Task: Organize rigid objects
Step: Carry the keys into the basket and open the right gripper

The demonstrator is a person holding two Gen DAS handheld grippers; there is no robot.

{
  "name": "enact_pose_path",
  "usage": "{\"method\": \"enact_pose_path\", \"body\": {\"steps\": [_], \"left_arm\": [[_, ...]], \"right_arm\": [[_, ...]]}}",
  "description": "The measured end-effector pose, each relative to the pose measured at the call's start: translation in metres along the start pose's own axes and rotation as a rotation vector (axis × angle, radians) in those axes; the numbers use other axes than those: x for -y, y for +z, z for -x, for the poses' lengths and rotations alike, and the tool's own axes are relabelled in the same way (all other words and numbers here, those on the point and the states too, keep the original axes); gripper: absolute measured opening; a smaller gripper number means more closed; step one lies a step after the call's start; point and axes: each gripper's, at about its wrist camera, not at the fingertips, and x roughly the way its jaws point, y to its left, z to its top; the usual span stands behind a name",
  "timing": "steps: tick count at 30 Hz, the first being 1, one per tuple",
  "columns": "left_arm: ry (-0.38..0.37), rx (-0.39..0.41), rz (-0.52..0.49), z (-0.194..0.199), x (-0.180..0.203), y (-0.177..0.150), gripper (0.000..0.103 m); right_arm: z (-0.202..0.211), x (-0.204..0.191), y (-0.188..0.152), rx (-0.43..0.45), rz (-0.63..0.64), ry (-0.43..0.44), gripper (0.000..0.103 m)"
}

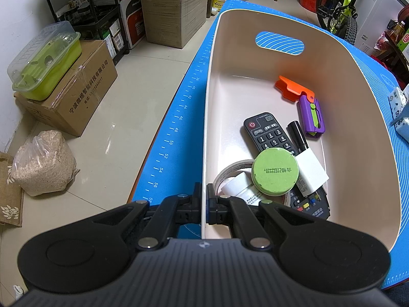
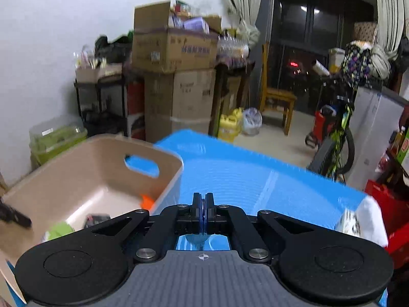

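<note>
A beige plastic bin [image 1: 358, 117] stands on the blue mat [image 1: 179, 117]. In it lie a black remote [image 1: 268, 133], a green round tin [image 1: 274, 171], a white block [image 1: 311, 170], a black marker [image 1: 297, 135], a purple and orange toy [image 1: 310, 113] and a tape roll [image 1: 230, 172]. My left gripper [image 1: 203, 199] is shut on the bin's near left wall. My right gripper [image 2: 203, 208] is shut and empty above the mat [image 2: 242, 174], right of the bin [image 2: 168, 168]. The right wrist view is blurred.
Left of the table are cardboard boxes [image 1: 76, 97], a green lidded container [image 1: 46, 61] and a bag of grain [image 1: 43, 163] on the floor. A tissue pack [image 2: 358, 220] lies at the mat's right edge. A bicycle [image 1: 340, 12] and a chair [image 2: 276, 102] stand beyond.
</note>
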Motion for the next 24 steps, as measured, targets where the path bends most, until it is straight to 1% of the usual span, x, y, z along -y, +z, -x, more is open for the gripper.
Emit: {"method": "enact_pose_path", "body": {"steps": [5, 7, 12, 17, 24], "left_arm": [[0.0, 0.0, 0.0, 0.0, 0.0, 0.0, 0.003], [0.0, 0.0, 0.001, 0.0, 0.0, 0.0, 0.003], [0.0, 0.0, 0.001, 0.0, 0.0, 0.0, 0.003], [0.0, 0.0, 0.001, 0.0, 0.0, 0.0, 0.003], [-0.002, 0.0, 0.003, 0.0, -0.001, 0.0, 0.003]], "right_arm": [[0.014, -0.014, 0.024, 0.073, -0.009, 0.044, 0.013], [0.019, -0.023, 0.031, 0.091, -0.011, 0.077, 0.013], [0.015, -0.054, 0.04, 0.094, 0.015, 0.161, 0.013], [-0.004, -0.08, 0.033, 0.023, 0.029, 0.208, 0.013], [-0.029, -0.093, 0.008, -0.128, 0.021, 0.212, 0.013]]}}
